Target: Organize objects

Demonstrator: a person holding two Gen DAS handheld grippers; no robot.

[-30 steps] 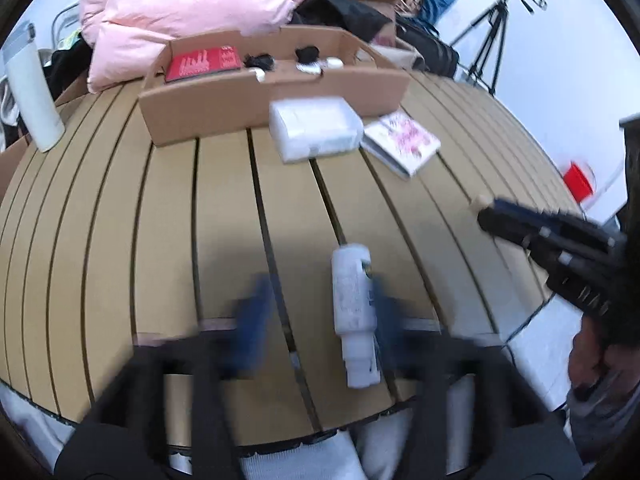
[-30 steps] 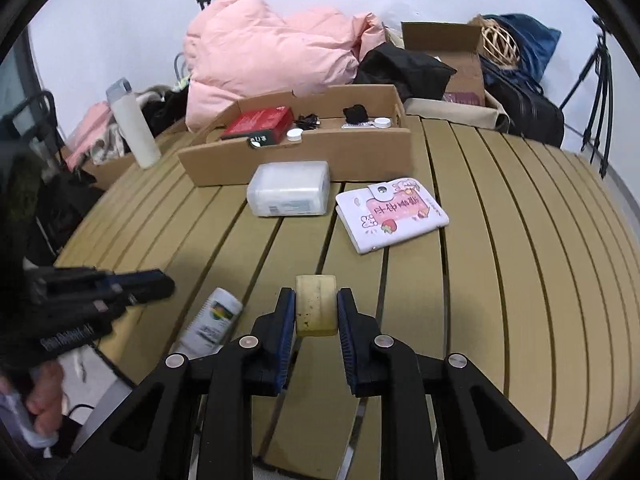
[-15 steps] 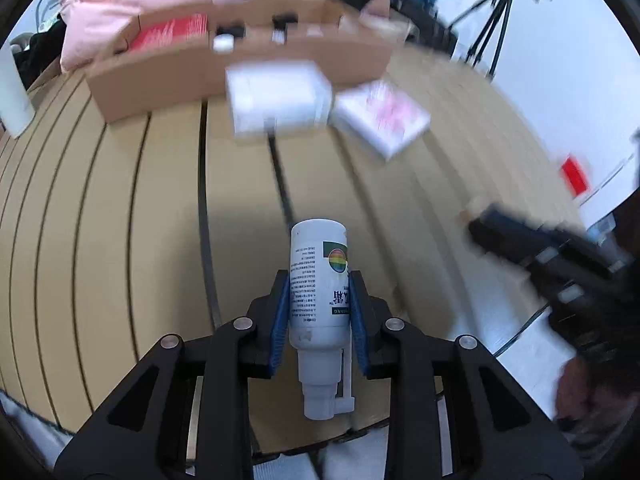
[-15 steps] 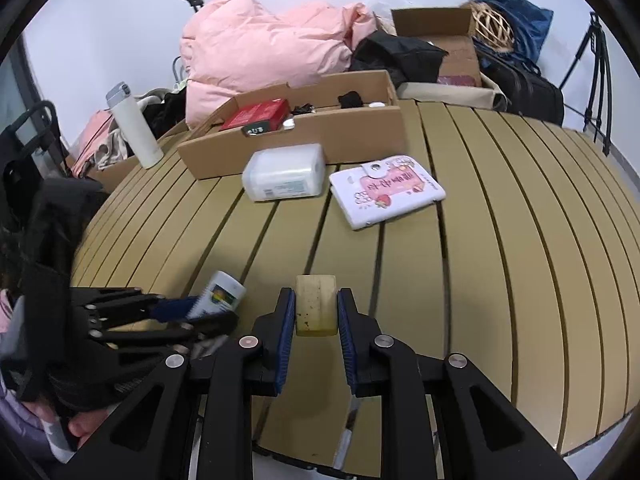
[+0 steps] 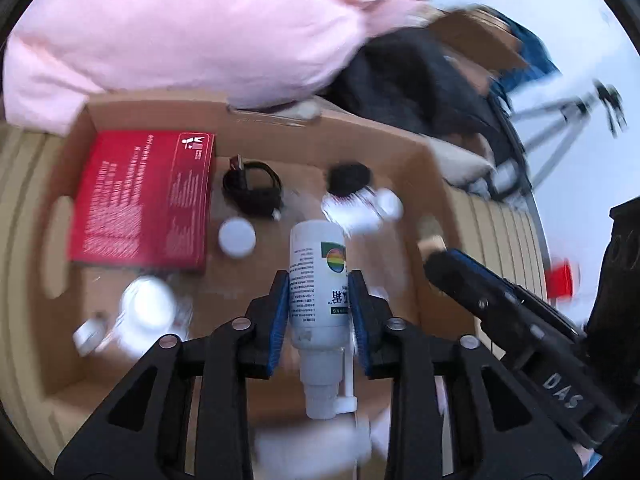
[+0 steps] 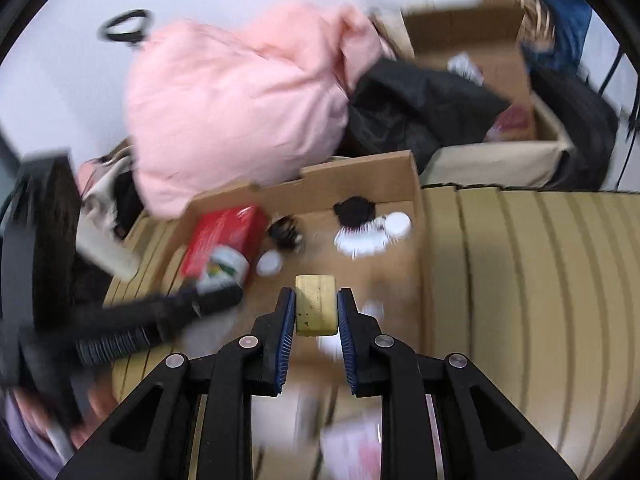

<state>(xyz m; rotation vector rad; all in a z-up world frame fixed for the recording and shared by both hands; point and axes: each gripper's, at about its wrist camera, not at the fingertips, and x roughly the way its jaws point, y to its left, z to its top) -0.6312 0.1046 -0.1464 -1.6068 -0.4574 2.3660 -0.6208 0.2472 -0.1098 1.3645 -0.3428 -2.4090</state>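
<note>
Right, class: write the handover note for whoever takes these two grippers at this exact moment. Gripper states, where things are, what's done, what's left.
Left gripper: shut on the white pump bottle, held over the cardboard box.
Right gripper: shut on the yellow block, also over the box.
Already in the box: red carton, black cable, white cap and other small white pieces, blurred.
Done: both items carried to the box.
Left: release both inside. Blurred white and pink items show at the near edge below the right gripper; they probably still need boxing.
</note>
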